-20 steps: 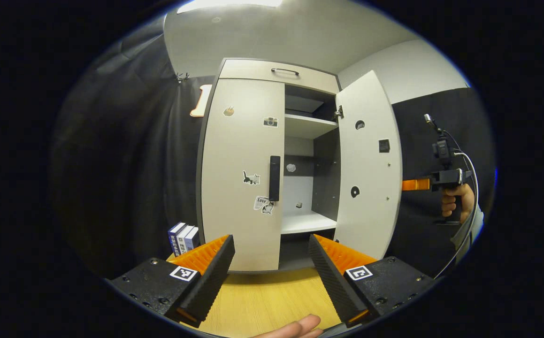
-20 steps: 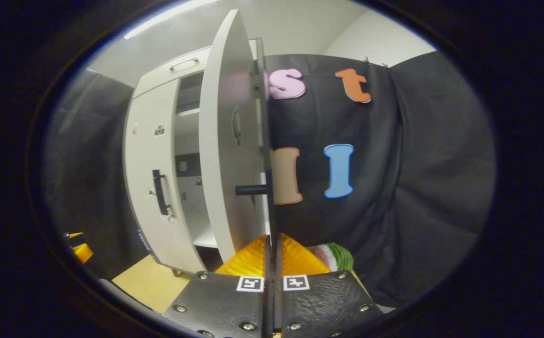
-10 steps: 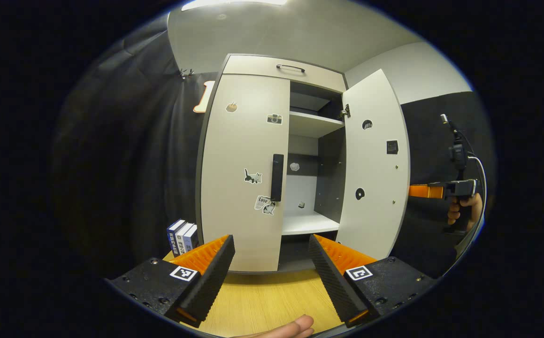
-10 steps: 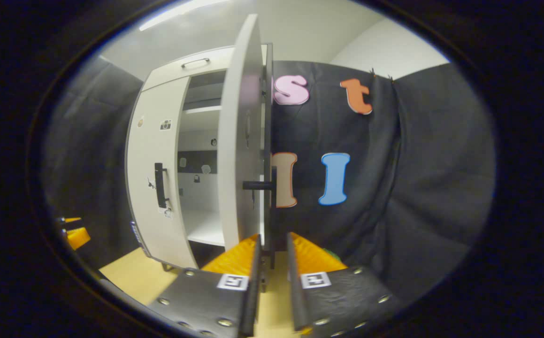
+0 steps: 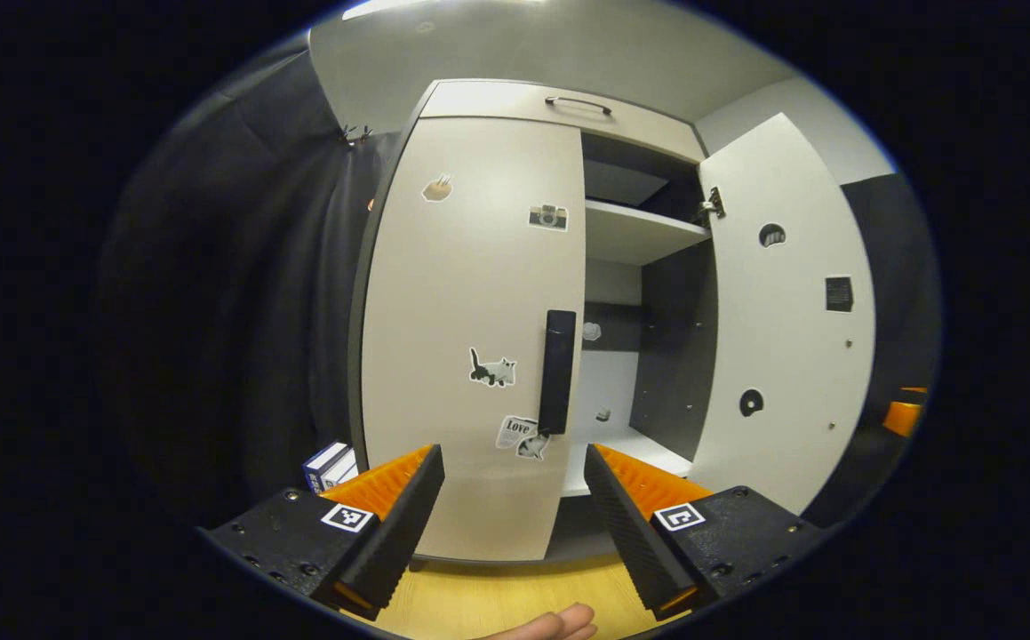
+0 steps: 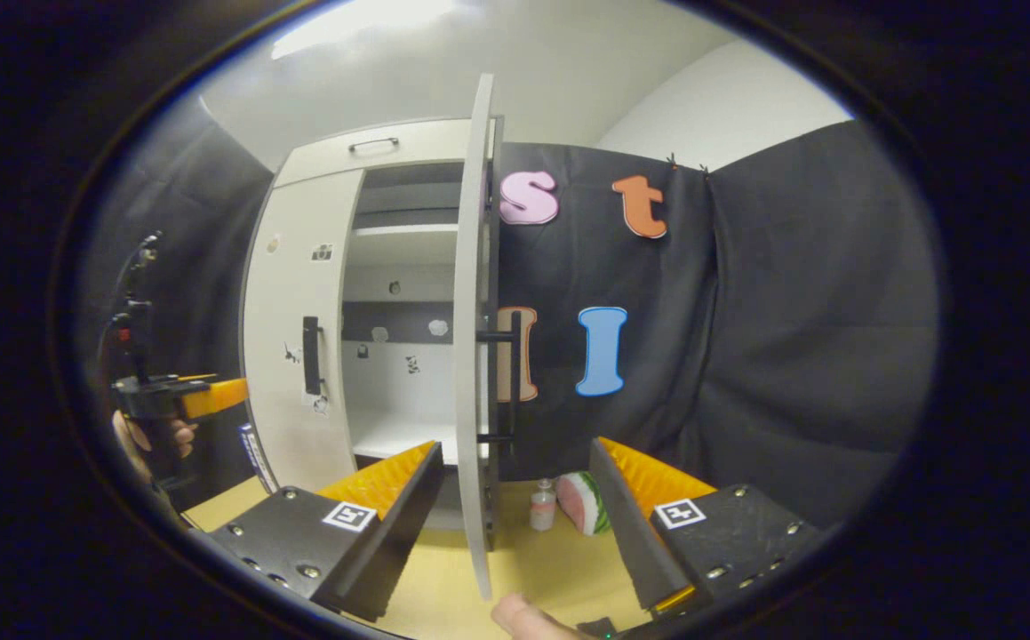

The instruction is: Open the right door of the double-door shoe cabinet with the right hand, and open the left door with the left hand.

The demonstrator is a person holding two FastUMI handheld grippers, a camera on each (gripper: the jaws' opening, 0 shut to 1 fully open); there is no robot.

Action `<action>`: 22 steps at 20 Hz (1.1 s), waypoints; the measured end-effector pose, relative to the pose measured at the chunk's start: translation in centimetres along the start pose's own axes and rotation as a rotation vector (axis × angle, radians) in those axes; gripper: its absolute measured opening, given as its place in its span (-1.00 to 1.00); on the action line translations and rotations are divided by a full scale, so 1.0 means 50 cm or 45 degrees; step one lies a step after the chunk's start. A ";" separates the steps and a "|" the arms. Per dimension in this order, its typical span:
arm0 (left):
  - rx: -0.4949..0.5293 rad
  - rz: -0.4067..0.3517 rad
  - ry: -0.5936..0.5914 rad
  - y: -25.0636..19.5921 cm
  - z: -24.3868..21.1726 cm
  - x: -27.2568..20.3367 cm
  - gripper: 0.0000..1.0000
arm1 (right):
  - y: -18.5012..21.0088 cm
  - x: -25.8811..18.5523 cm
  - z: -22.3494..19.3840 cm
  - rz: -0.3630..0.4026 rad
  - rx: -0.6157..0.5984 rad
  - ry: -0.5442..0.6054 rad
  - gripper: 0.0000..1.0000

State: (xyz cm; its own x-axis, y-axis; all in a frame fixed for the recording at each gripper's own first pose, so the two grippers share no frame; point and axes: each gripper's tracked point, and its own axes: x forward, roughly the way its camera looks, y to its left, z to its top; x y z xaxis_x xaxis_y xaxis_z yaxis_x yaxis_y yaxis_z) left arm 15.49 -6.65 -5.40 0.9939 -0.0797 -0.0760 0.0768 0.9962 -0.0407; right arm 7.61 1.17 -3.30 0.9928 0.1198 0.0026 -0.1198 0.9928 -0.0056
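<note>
In front of the shoe cabinet [image 5: 515,98], the left gripper [image 5: 515,498] hovers with fingers wide, just short of the shut left door [image 5: 470,293]. It should square up on the black handle [image 5: 558,372], close, then pull. The right gripper [image 6: 515,507] also gapes empty beside the open right door [image 6: 472,356]. Nothing blocks the handle; books [image 5: 328,464] stand left of the cabinet.

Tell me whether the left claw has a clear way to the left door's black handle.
Probably yes: the left claw is open, pointing at the handle on the closed left door, with nothing between.
</note>
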 end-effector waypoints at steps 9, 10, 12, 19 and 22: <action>0.072 0.005 -0.008 -0.050 0.021 0.219 0.97 | -0.015 -0.104 -0.013 0.059 0.091 -0.017 0.96; 0.091 0.009 -0.016 -0.055 0.027 0.232 0.99 | -0.019 -0.113 -0.012 0.055 0.085 -0.030 1.00; 0.117 0.037 -0.006 -0.059 0.029 0.251 0.96 | -0.017 -0.125 -0.015 0.062 0.070 -0.039 0.99; 0.116 0.117 0.039 -0.050 0.028 0.289 0.79 | 0.006 -0.153 -0.032 0.113 0.043 -0.045 0.99; 0.031 0.122 0.053 -0.046 0.031 0.287 0.47 | 0.009 -0.155 -0.034 0.118 0.052 -0.046 0.99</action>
State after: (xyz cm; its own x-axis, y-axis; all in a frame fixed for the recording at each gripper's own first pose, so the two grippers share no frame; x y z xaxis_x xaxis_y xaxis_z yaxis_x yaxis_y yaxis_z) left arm 29.72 -10.04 -4.85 0.9927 0.0147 -0.1198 -0.0157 0.9999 -0.0069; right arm -0.12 0.66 -5.01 0.9767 0.2107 0.0400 -0.2120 0.9767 0.0331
